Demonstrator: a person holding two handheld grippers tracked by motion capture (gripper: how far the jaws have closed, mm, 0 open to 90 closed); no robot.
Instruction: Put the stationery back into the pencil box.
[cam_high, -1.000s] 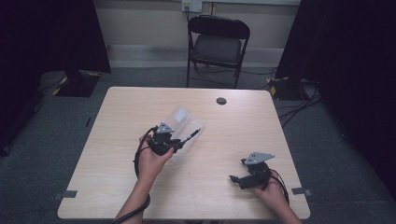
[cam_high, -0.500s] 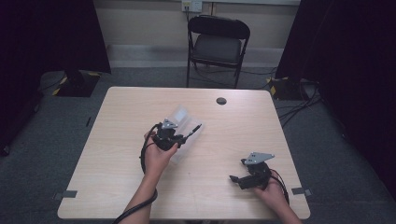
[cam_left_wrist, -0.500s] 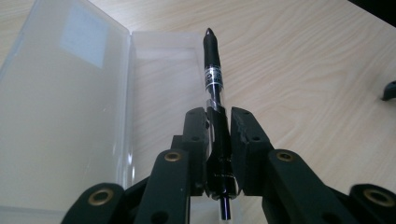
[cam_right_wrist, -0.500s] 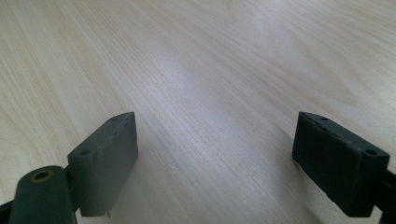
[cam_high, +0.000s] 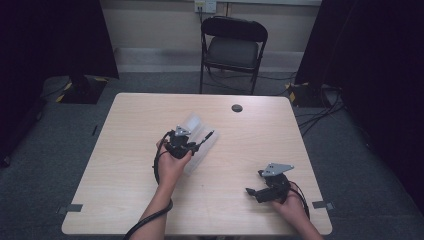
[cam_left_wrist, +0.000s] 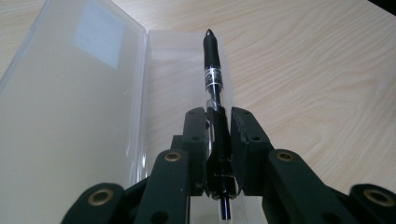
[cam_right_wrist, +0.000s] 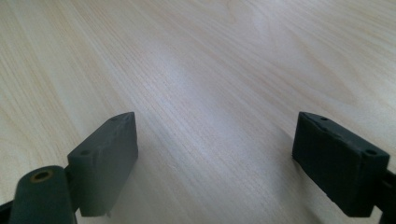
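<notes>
A clear plastic case (cam_high: 192, 122) lies open in the middle of the wooden table (cam_high: 120, 165), its lid (cam_left_wrist: 70, 102) flat beside the base (cam_left_wrist: 175, 70). My left gripper (cam_high: 192, 142) is shut on a black pen (cam_left_wrist: 212, 60), which points forward along the jaws, just above the case's base. In the high view the pen (cam_high: 206, 136) sticks out to the right over the case. My right gripper (cam_high: 252, 192) rests low over the table at the front right. Its jaws stand wide open (cam_right_wrist: 215, 140) with bare wood between them.
A small black round disc (cam_high: 236, 108) lies near the table's far edge. A black folding chair (cam_high: 232, 47) stands behind the table. Cables (cam_high: 320, 110) trail on the floor at the right.
My left gripper has shifted slightly forward and lower over the open case, still holding the pen. The right gripper has stayed in place.
</notes>
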